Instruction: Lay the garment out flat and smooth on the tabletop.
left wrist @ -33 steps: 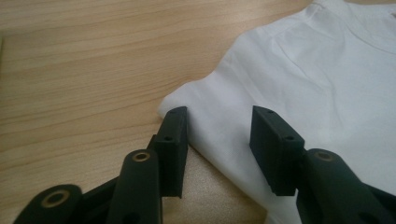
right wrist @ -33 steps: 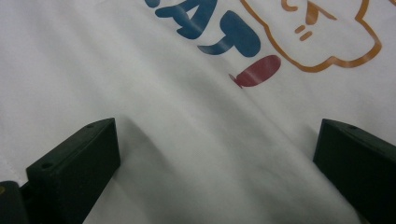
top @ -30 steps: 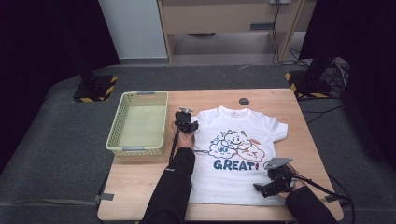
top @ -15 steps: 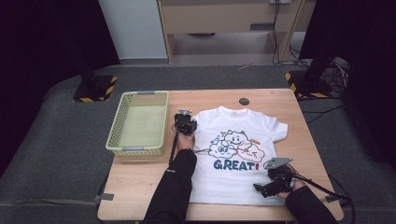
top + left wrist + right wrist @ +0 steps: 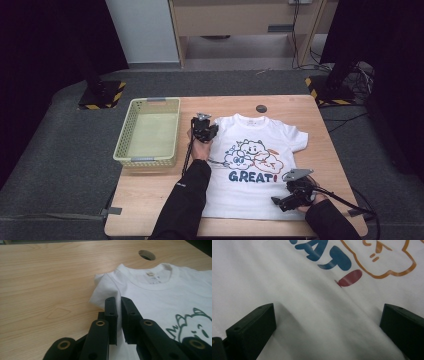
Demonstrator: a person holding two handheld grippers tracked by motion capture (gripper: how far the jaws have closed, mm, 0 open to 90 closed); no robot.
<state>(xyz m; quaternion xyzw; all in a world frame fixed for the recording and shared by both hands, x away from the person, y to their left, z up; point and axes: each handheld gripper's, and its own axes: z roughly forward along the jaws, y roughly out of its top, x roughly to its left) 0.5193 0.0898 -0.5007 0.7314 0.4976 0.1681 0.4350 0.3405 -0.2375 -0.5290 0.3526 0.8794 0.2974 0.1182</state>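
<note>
A white T-shirt (image 5: 250, 185) with cartoon figures and the word GREAT lies flat, print up, on the wooden table (image 5: 150, 200). My left gripper (image 5: 210, 131) is at the shirt's left sleeve. In the left gripper view its jaws (image 5: 119, 302) stand almost together, with white sleeve fabric (image 5: 105, 287) pinched between them, and the sleeve edge is puckered up. My right gripper (image 5: 278, 202) lies low over the shirt's lower right part near the hem. Its jaws (image 5: 328, 315) are wide apart with smooth fabric (image 5: 312, 285) under them, just below the blue letters.
A pale yellow-green plastic basket (image 5: 150, 160) stands on the table's left part, beside my left hand. A round cable hole (image 5: 261, 108) sits near the far edge above the collar. Beyond the table are dark floor mats and stands with striped bases.
My left gripper has shifted slightly upward at the sleeve. The right gripper and the shirt's body have stayed as they were.
</note>
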